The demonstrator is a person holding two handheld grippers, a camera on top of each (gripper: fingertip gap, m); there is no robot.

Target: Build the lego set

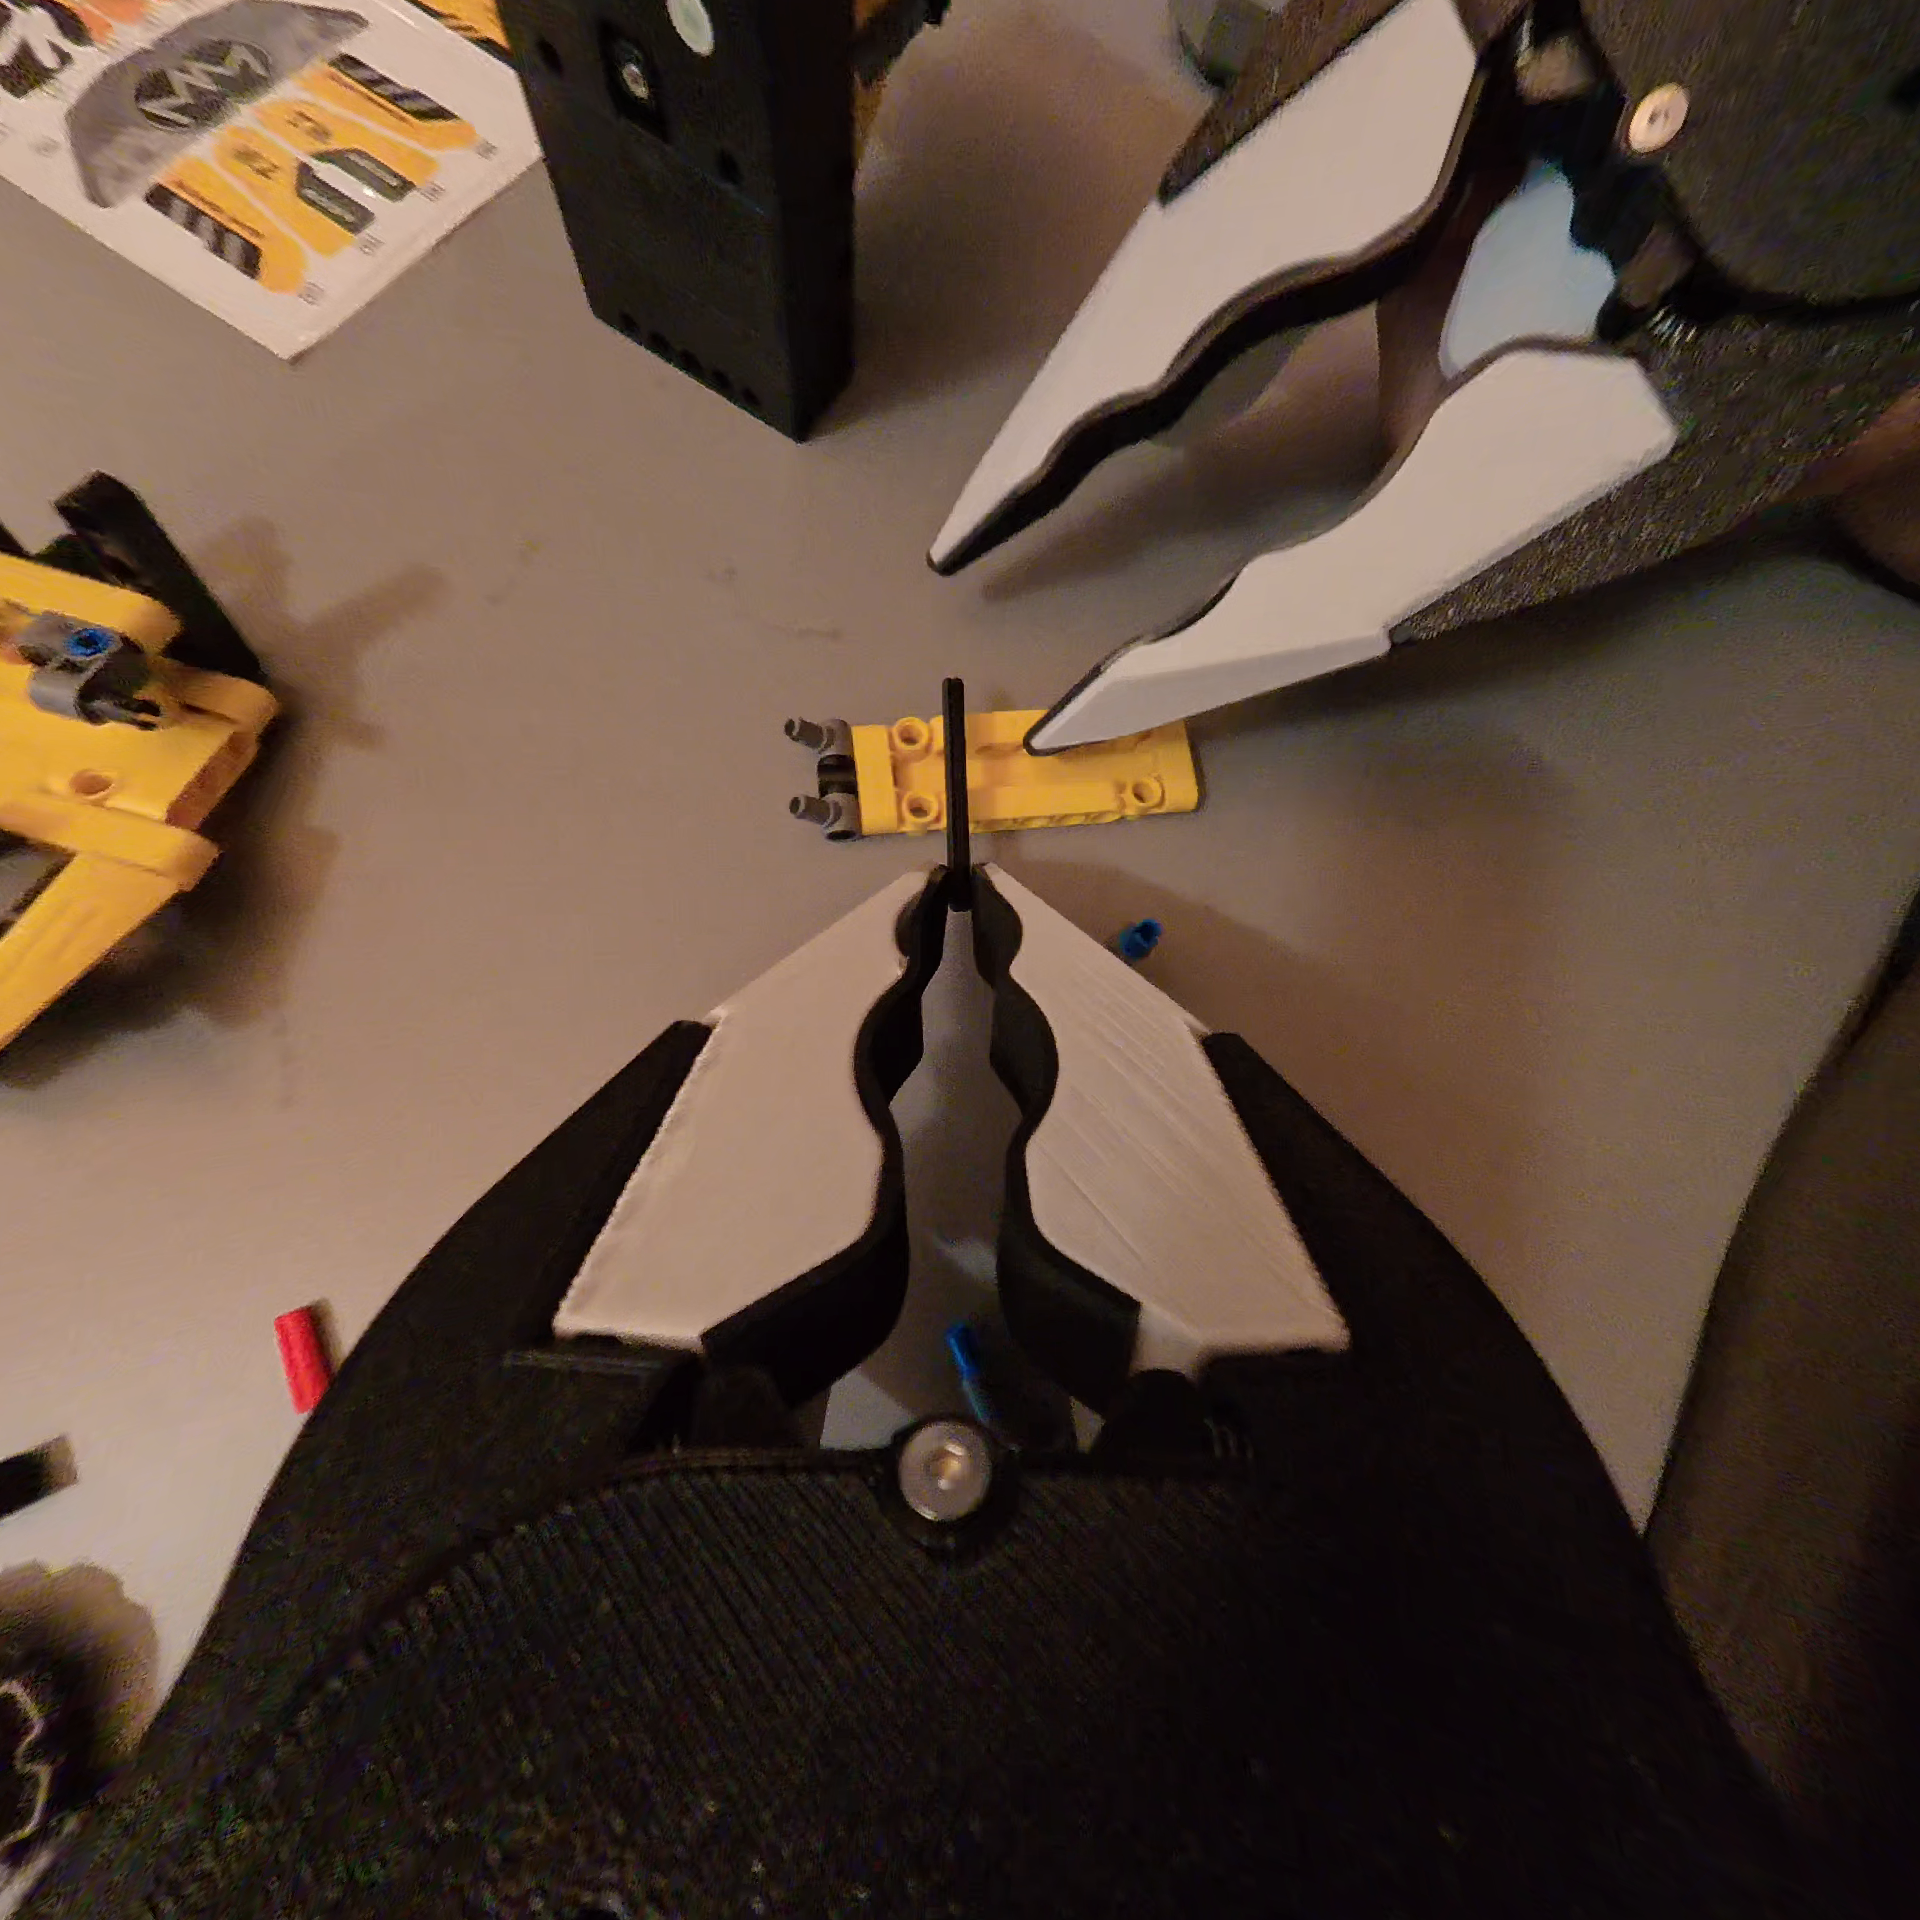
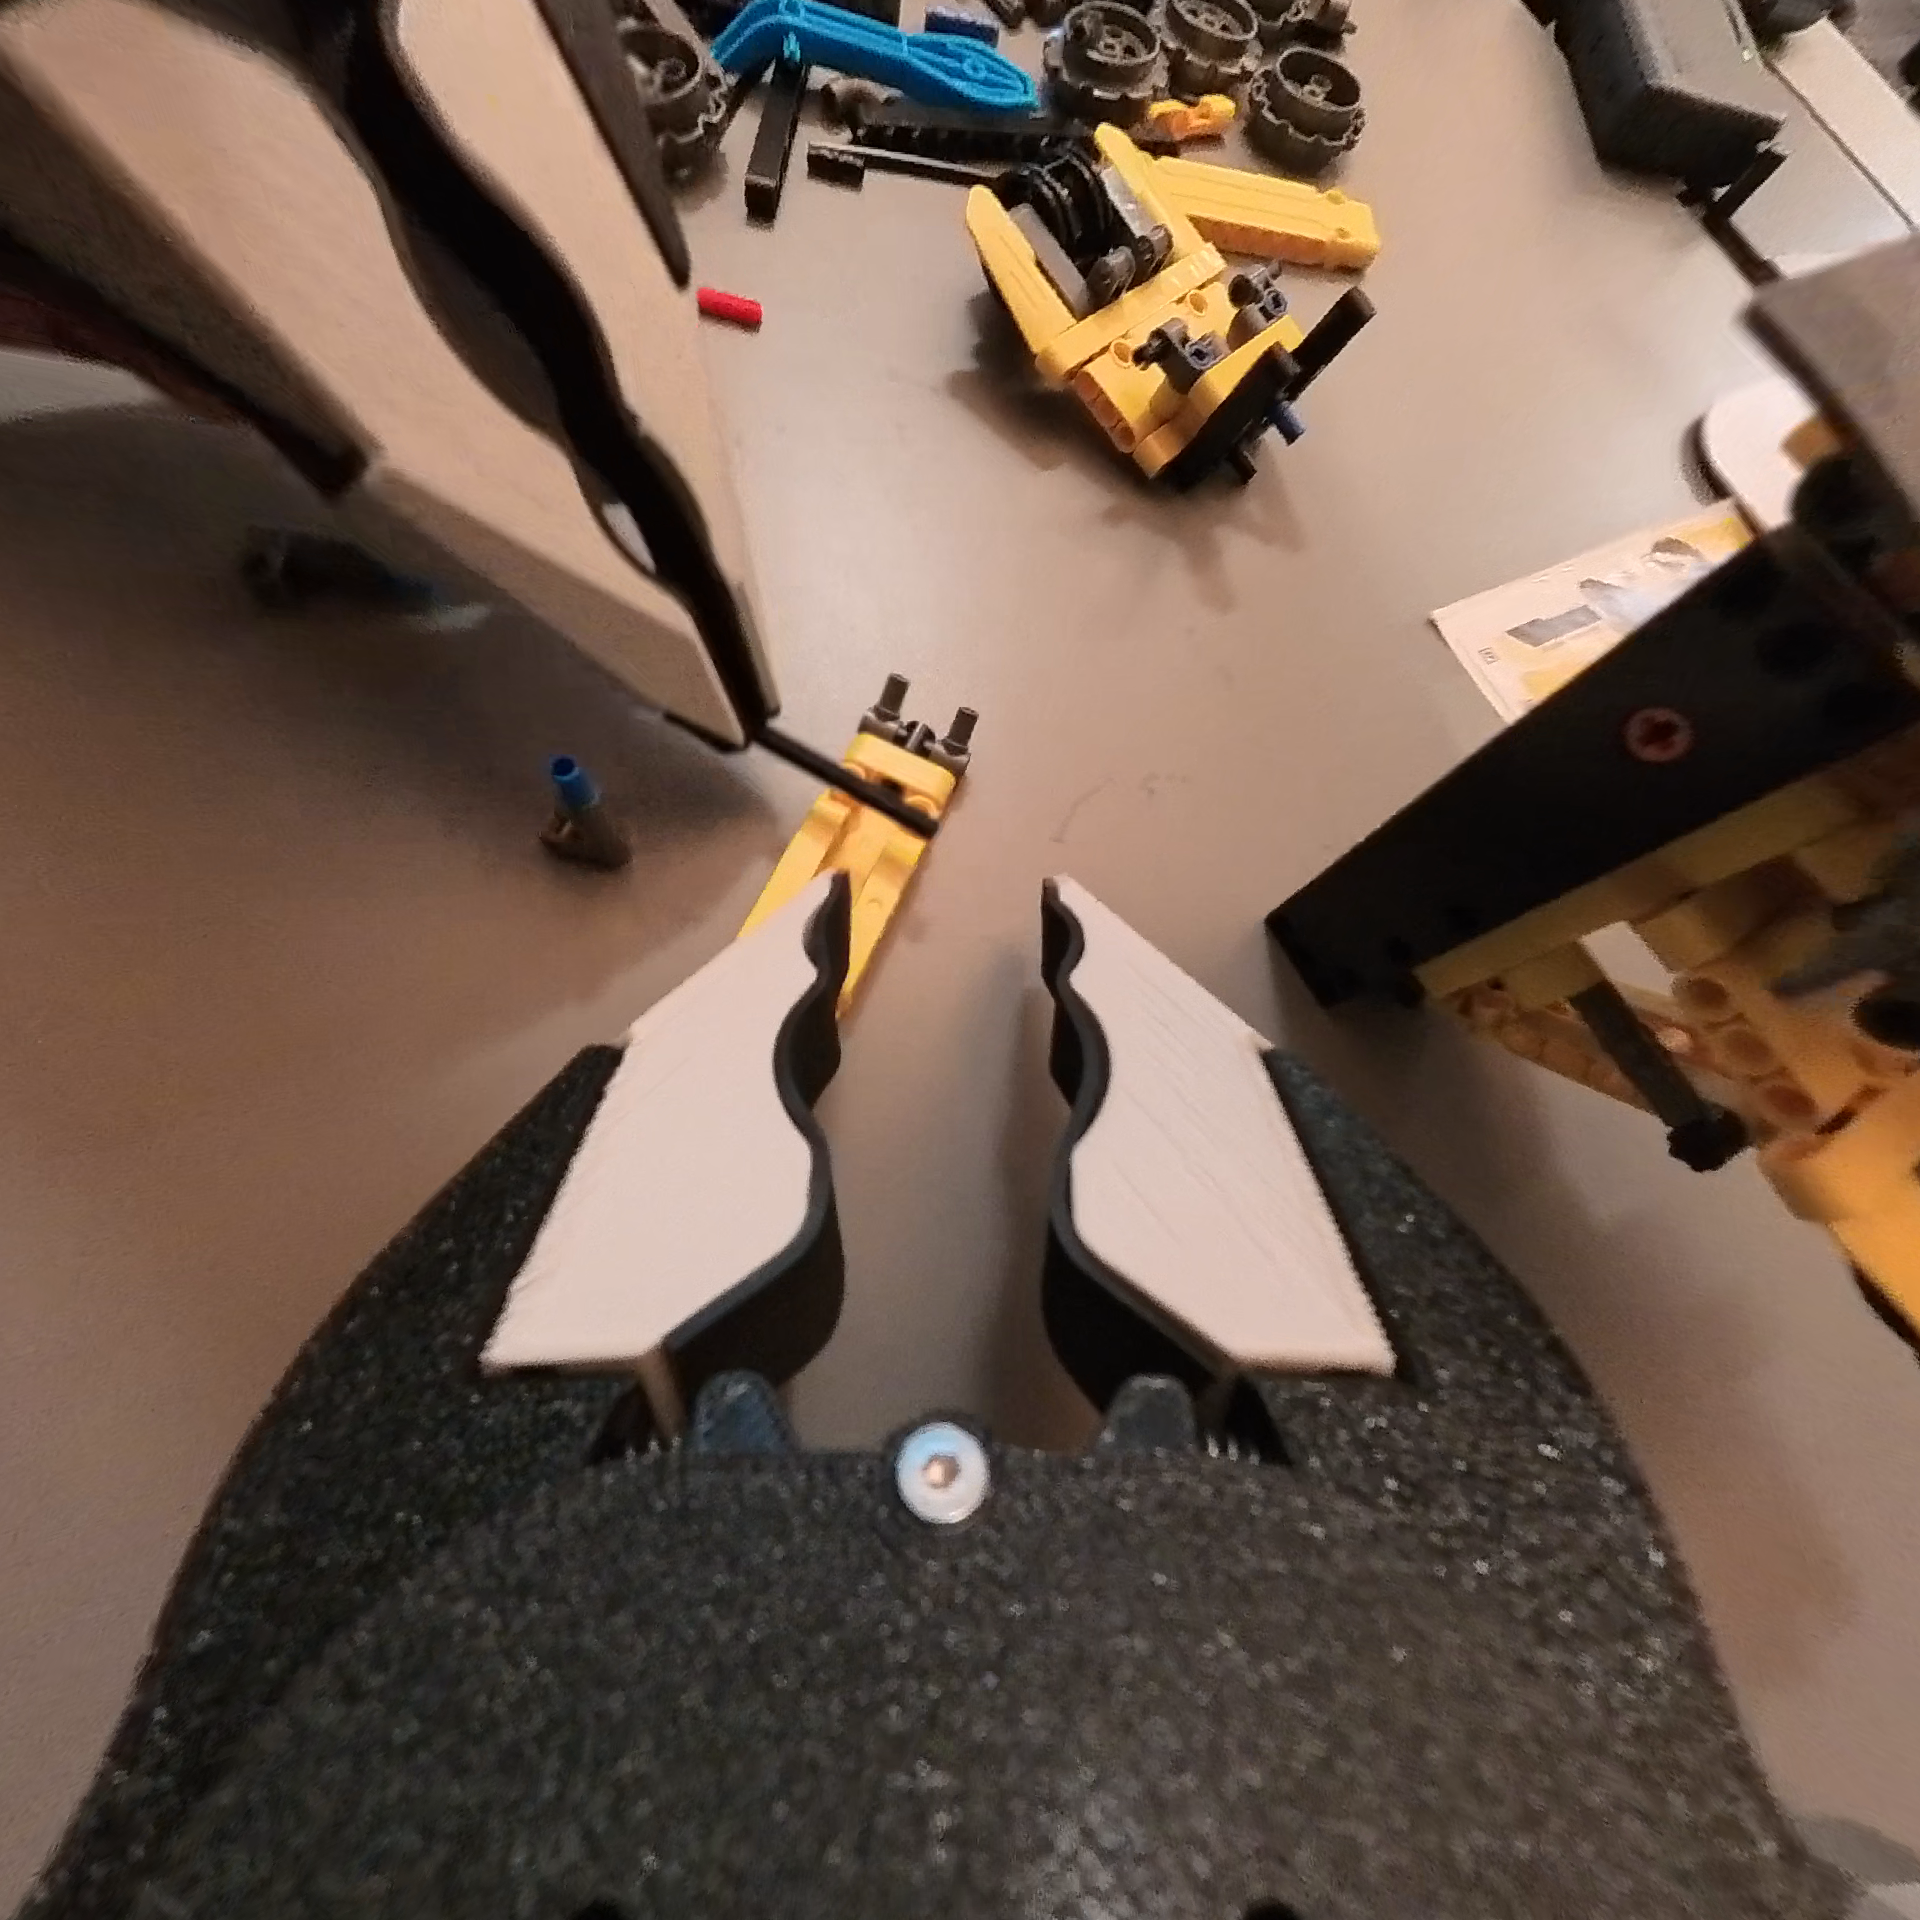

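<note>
My left gripper (image 1: pixel 954 881) is shut on a thin black axle rod (image 1: pixel 954 779) that sticks forward from its tips. The rod lies across a flat yellow panel (image 1: pixel 1091 802) on the grey table, which has two grey pins (image 1: pixel 821 774) at one end. My right gripper (image 1: pixel 987 650) is open, and its lower fingertip (image 1: pixel 1101 717) rests on the panel's far end. In the right wrist view the right gripper (image 2: pixel 943 888) is open and empty, its left finger over the yellow panel (image 2: pixel 878 868). The left gripper (image 2: pixel 750 727) holds the rod (image 2: pixel 842 790) across the panel there.
A partly built yellow assembly (image 1: pixel 94 769) (image 2: pixel 1143 332) lies to the side. A black-and-yellow model block (image 1: pixel 696 208) (image 2: pixel 1558 779) stands close by. A sticker sheet (image 1: pixel 260 135), loose blue pins (image 1: pixel 1141 935) (image 2: pixel 569 795), a red pin (image 1: pixel 301 1356) and wheels (image 2: pixel 1247 62) lie about. Left tips to right tips: about 5 cm. It is some 12 cm from my left tips to the red pin (image 1: pixel 301 1356). It is also in sight in the right wrist view (image 2: pixel 728 298).
</note>
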